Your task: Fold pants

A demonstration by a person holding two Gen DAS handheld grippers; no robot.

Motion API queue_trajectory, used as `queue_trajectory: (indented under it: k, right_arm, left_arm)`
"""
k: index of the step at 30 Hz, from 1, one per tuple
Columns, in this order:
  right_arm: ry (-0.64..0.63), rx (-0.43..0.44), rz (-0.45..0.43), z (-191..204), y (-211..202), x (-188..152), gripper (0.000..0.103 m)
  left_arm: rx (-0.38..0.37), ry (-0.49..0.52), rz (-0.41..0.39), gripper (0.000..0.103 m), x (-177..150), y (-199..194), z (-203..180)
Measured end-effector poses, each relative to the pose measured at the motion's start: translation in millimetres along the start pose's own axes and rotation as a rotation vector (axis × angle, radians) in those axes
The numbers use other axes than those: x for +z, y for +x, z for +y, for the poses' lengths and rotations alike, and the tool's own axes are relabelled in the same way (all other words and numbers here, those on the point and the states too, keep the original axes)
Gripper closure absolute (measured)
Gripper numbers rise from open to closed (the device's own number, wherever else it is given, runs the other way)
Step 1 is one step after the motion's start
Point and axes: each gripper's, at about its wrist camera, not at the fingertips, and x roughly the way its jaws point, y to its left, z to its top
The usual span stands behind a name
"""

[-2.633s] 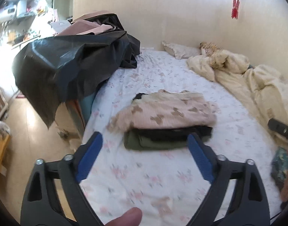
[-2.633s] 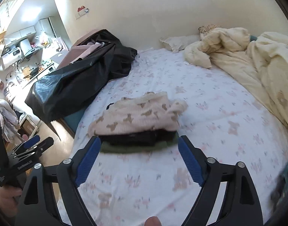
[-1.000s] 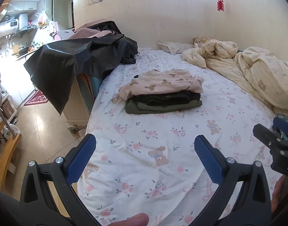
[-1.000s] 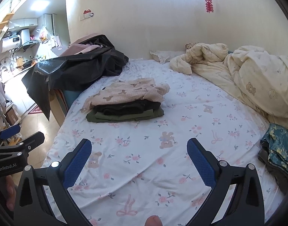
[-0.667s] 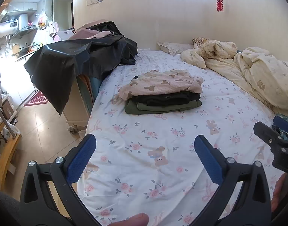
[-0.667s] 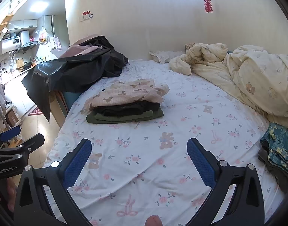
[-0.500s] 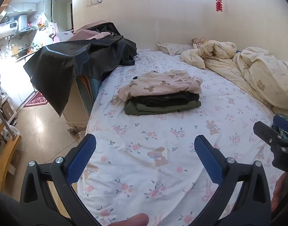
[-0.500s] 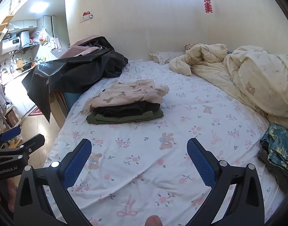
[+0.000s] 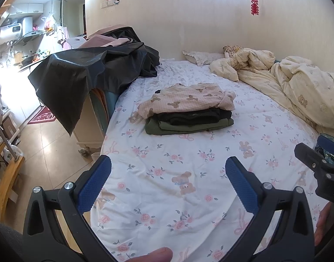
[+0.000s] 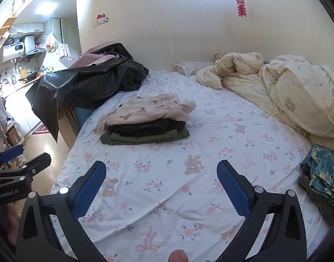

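Bed (image 9: 188, 196); folded pants (image 9: 190, 124) lengthwise left-right

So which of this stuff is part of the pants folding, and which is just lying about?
For the job: stack of folded bear-print, black and olive clothes; crumpled teal patterned garment; left tongs; right tongs.

Lying about: cream bear-print duvet; shiny black plastic sheet; red wall ornament.

Since the earliest pictures both claws have pulled back from the stack of folded clothes (image 9: 188, 111): the left claw (image 9: 168, 174) and the right claw (image 10: 161, 173), then close against the stack's near edge, now hover well apart from it over bare bed sheet (image 9: 188, 152). Over the last second, both have barely shifted.
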Motion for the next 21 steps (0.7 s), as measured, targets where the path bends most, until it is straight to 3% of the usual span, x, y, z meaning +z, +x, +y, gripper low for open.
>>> queue_trajectory:
  k: [21]
  right_arm:
    - [-0.003,-0.003,0.000,0.6,-1.4,0.5,0.000]
  left_arm:
    - [-0.018,-0.006,0.004,0.000,-1.6,1.7,1.2]
